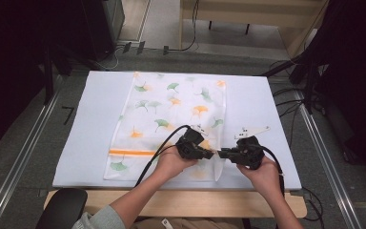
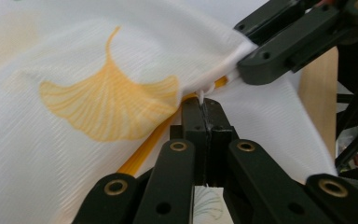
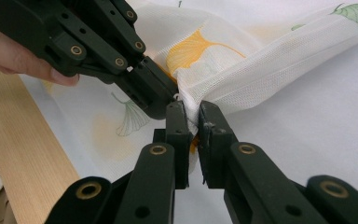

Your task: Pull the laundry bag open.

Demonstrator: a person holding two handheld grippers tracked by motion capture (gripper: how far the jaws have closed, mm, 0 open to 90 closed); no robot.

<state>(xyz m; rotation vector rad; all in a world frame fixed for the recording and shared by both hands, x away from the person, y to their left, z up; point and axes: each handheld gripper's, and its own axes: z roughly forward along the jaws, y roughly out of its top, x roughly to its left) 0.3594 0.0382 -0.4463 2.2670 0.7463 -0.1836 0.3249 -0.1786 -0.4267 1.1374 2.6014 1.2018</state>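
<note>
A white mesh bag point(image 1: 171, 114) printed with green and orange ginkgo leaves lies flat on the white table top point(image 1: 257, 105). An orange zipper point(image 1: 132, 152) runs across its near end. At the bag's near right corner the two grippers meet tip to tip. My left gripper point(image 2: 204, 109) is shut on a small white tab point(image 2: 200, 96) at the zipper's end point(image 2: 144, 154). My right gripper point(image 3: 192, 116) is shut on the bunched bag edge point(image 3: 223, 93) right beside it. In the high view the left gripper point(image 1: 208, 153) and right gripper point(image 1: 221, 153) almost touch.
The table's wooden front edge point(image 1: 195, 200) runs just below the hands. Bare white board lies left point(image 1: 90, 124) and right of the bag. Metal rails point(image 1: 24, 152) flank the table, cables point(image 1: 290, 95) lie on the floor at the right, and a black chair back point(image 1: 62, 210) sits at the bottom left.
</note>
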